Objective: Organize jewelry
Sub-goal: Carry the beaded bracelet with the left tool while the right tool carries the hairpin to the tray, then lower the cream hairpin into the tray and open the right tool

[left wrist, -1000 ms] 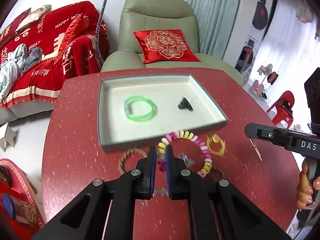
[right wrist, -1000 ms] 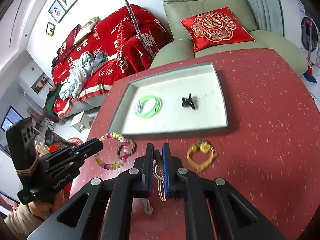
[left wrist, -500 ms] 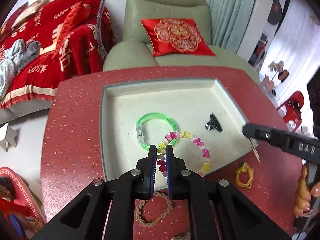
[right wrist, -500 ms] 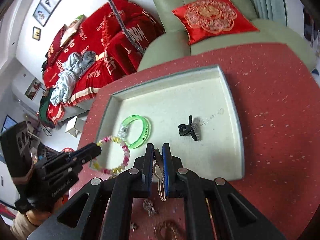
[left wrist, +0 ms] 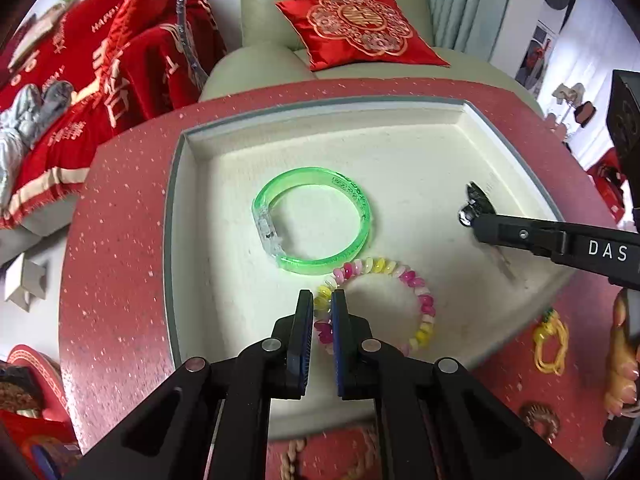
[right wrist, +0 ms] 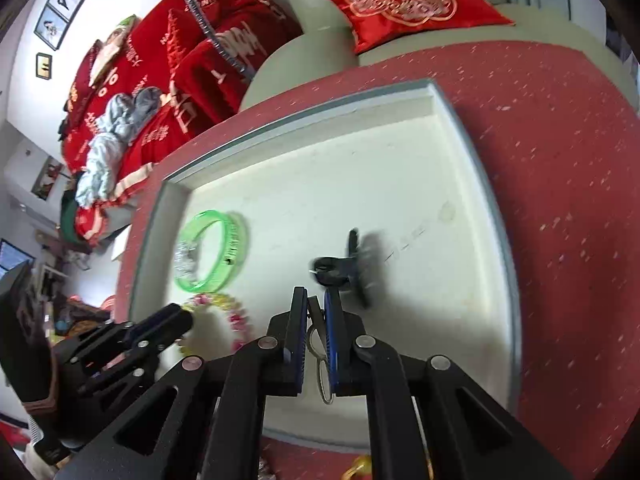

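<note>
A white tray [left wrist: 176,216] with a grey rim lies on the red table. In it are a green bangle [left wrist: 316,220] and a black hair clip [left wrist: 474,204]. My left gripper [left wrist: 322,300] is shut on a pink and yellow bead bracelet [left wrist: 424,308], which hangs low over the tray's near part, just in front of the bangle. In the right wrist view my right gripper [right wrist: 316,300] is shut on a thin metal loop [right wrist: 320,364] and sits right behind the black hair clip [right wrist: 352,268]. The green bangle [right wrist: 212,256] and bead bracelet [right wrist: 236,312] lie to its left.
On the table in front of the tray lie a yellow cord piece [left wrist: 552,344], a braided rope bracelet [left wrist: 296,456] and a brownish ring [left wrist: 540,420]. A person's hand [left wrist: 620,380] holds the right gripper. A green armchair with a red cushion [left wrist: 360,28] stands behind the table.
Both grippers moved forward from the table's front to over the tray. The left carried the bead bracelet up beside the green bangle. The right sank toward the black clip, still holding its loop.
</note>
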`<control>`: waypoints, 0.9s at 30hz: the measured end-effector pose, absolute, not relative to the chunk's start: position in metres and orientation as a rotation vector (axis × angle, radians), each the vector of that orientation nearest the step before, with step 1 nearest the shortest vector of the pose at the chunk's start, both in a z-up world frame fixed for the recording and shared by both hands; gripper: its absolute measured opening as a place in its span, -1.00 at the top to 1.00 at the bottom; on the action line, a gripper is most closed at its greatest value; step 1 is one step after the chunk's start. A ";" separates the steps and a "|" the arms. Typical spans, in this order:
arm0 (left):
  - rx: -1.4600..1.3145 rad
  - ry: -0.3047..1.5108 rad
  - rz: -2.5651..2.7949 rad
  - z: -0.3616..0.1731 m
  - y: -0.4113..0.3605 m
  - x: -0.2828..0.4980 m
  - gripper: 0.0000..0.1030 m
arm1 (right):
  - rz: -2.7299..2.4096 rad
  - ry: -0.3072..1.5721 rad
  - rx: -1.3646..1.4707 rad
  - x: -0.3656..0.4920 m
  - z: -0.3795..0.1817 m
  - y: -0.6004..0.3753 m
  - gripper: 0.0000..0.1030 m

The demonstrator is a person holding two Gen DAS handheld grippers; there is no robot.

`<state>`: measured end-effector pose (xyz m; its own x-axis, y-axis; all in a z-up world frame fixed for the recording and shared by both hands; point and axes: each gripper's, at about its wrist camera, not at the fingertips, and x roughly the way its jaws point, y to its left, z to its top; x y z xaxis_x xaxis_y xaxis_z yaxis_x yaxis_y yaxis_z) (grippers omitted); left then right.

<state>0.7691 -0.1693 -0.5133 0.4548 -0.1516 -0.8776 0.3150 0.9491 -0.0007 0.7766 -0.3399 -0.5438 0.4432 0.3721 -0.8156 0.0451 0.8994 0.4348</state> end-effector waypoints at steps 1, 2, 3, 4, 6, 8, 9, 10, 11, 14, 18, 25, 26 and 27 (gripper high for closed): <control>0.168 1.055 -0.284 -0.512 -0.171 0.770 0.47 | 0.200 1.098 0.421 0.778 -0.544 -0.342 0.82; 0.165 1.045 -0.270 -0.513 -0.173 0.774 0.47 | 0.186 1.093 0.415 0.779 -0.544 -0.343 0.82; 0.163 1.036 -0.258 -0.513 -0.175 0.777 0.47 | 0.174 1.088 0.408 0.780 -0.545 -0.345 0.82; 0.161 1.030 -0.251 -0.513 -0.176 0.777 0.47 | 0.158 1.081 0.396 0.781 -0.545 -0.346 0.82; 0.168 1.013 -0.223 -0.514 -0.179 0.778 0.47 | 0.127 1.070 0.364 0.781 -0.546 -0.348 0.82; 0.188 1.002 -0.203 -0.517 -0.183 0.778 0.47 | 0.129 1.062 0.356 0.780 -0.546 -0.350 0.82; 0.198 0.985 -0.197 -0.515 -0.184 0.773 0.47 | 0.128 1.058 0.351 0.780 -0.545 -0.349 0.81; 0.209 0.980 -0.192 -0.512 -0.185 0.769 0.47 | 0.127 1.055 0.350 0.780 -0.545 -0.349 0.81; 0.219 0.973 -0.186 -0.512 -0.187 0.768 0.47 | 0.125 1.054 0.348 0.780 -0.545 -0.349 0.81; 0.224 0.959 -0.167 -0.510 -0.186 0.764 0.46 | 0.124 1.058 0.363 0.779 -0.546 -0.349 0.78; 0.191 0.915 -0.161 -0.500 -0.180 0.755 0.46 | 0.135 1.047 0.387 0.775 -0.543 -0.352 0.18; 0.200 0.871 -0.171 -0.488 -0.183 0.745 0.46 | 0.167 0.992 0.429 0.763 -0.523 -0.353 0.07; 0.203 0.876 -0.171 -0.488 -0.185 0.745 0.46 | 0.170 0.985 0.432 0.761 -0.520 -0.352 0.07; 0.206 0.876 -0.169 -0.488 -0.185 0.744 0.46 | 0.173 0.979 0.433 0.759 -0.517 -0.352 0.06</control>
